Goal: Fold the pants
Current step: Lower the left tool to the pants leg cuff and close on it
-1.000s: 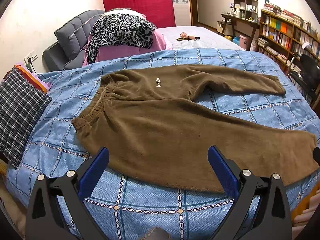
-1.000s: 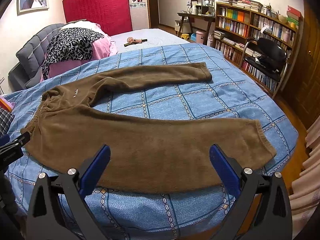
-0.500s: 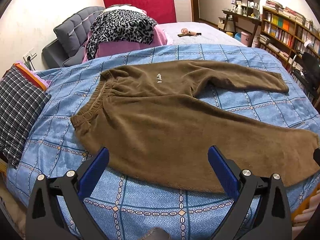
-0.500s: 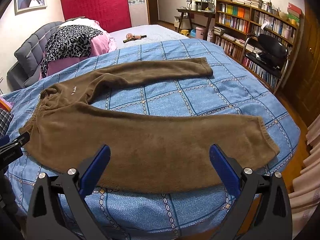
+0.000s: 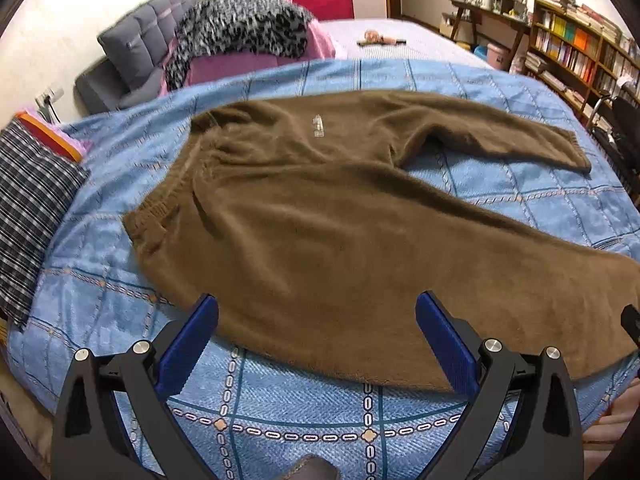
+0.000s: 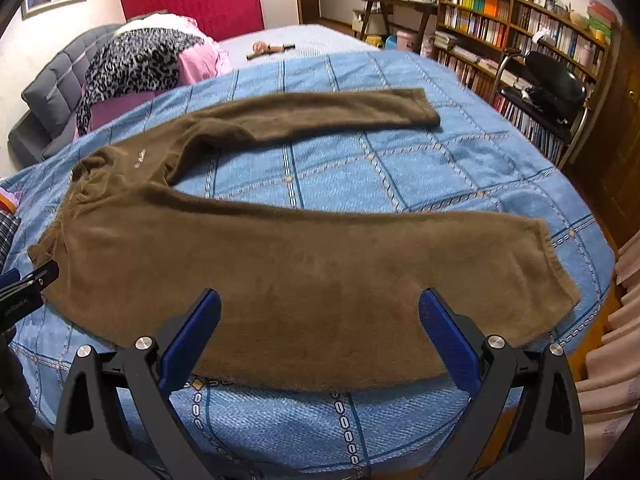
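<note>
Brown fleece pants (image 5: 320,220) lie spread flat on a blue checked bedspread (image 5: 304,420), waistband to the left, the two legs splayed apart to the right. They also show in the right wrist view (image 6: 280,280). My left gripper (image 5: 318,344) is open and empty, hovering over the near leg's lower edge close to the waist end. My right gripper (image 6: 320,344) is open and empty over the near leg's lower edge, further toward the cuff (image 6: 556,268). The left gripper's tip (image 6: 28,288) shows at the right view's left edge.
A plaid cloth (image 5: 28,216) lies at the bed's left end. A leopard-print garment (image 5: 240,32) lies on pink bedding beside a grey sofa (image 5: 132,52) at the back. Bookshelves (image 6: 520,32) and a black chair (image 6: 552,84) stand to the right, past the bed's edge.
Both grippers have moved forward and lower toward the pants, which now look larger in both views. The pants have not moved. Both grippers stay open.
</note>
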Demonstrator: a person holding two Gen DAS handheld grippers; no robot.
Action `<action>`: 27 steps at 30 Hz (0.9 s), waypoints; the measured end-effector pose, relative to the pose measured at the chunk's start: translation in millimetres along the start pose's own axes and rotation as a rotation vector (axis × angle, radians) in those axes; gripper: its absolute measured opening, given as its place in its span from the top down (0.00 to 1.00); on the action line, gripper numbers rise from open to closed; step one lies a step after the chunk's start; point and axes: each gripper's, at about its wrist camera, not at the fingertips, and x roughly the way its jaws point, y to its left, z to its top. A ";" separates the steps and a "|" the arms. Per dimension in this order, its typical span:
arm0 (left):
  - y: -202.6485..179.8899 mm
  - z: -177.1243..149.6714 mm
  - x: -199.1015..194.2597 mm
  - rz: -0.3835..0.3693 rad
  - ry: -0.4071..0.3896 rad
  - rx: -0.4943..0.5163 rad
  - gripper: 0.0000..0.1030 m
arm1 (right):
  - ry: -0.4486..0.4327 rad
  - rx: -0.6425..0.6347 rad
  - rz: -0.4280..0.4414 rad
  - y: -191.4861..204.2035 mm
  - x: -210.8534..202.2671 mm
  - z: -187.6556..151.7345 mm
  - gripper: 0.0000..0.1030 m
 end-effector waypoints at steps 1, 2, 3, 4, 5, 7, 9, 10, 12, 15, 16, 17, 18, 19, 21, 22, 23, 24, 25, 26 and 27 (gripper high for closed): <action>2.0 0.4 6.2 0.000 0.015 -0.004 0.05 | 0.015 0.005 -0.002 -0.7 6.8 0.5 0.02; 5.3 1.6 14.5 0.004 0.034 -0.011 0.05 | 0.025 0.009 -0.003 -1.8 11.8 1.5 0.02; 8.9 3.0 21.8 0.010 0.044 -0.018 0.05 | 0.033 0.014 -0.005 -3.2 16.7 2.2 0.02; 12.7 4.8 27.7 0.020 0.052 -0.025 0.05 | 0.042 0.020 -0.007 -4.5 22.6 4.2 0.02; 19.0 8.6 35.7 0.038 0.057 -0.034 0.05 | 0.046 0.024 -0.010 -5.2 26.9 5.9 0.02; 29.4 15.0 47.2 0.064 0.066 -0.052 0.05 | 0.056 0.029 -0.013 -6.1 36.4 10.4 0.02; 43.1 24.3 59.5 0.091 0.075 -0.081 0.05 | 0.063 0.031 -0.015 -5.8 44.5 14.5 0.02; 49.4 28.6 64.9 0.102 0.079 -0.093 0.05 | 0.068 0.033 -0.017 -5.5 50.5 18.4 0.02; 58.5 36.1 73.1 0.114 0.085 -0.108 0.05 | 0.075 0.038 -0.016 -4.7 58.8 24.8 0.02; 65.6 46.9 82.9 0.131 0.095 -0.122 0.05 | 0.087 0.046 -0.013 -4.0 68.5 33.6 0.02; 67.1 51.3 86.5 0.135 0.098 -0.125 0.05 | 0.089 0.047 -0.012 -3.2 72.0 36.8 0.02; 68.0 53.7 88.4 0.138 0.099 -0.126 0.05 | 0.090 0.045 -0.012 -2.5 74.4 39.5 0.02; 69.4 56.7 91.2 0.141 0.100 -0.126 0.05 | 0.091 0.043 -0.014 -1.5 76.9 42.1 0.02; 69.5 59.0 93.3 0.142 0.102 -0.126 0.05 | 0.092 0.040 -0.016 -0.6 80.4 45.5 0.02; 72.3 66.3 101.1 0.139 0.109 -0.128 0.05 | 0.094 0.035 -0.022 1.4 85.3 51.4 0.02; 72.9 69.1 104.1 0.134 0.112 -0.129 0.05 | 0.094 0.032 -0.028 1.5 88.8 56.3 0.02; 75.0 73.6 108.9 0.125 0.117 -0.131 0.05 | 0.093 0.033 -0.030 0.7 91.6 61.2 0.02; 77.9 78.7 113.7 0.122 0.122 -0.134 0.05 | 0.092 0.036 -0.029 -0.1 93.5 65.0 0.02; 80.8 83.5 117.6 0.125 0.124 -0.138 0.05 | 0.092 0.047 -0.025 -2.7 96.3 71.2 0.02; 85.0 89.9 121.8 0.133 0.124 -0.144 0.05 | 0.090 0.058 -0.022 -5.1 98.7 76.7 0.02; 88.2 95.4 125.1 0.142 0.120 -0.148 0.05 | 0.088 0.065 -0.022 -6.2 100.3 80.5 0.02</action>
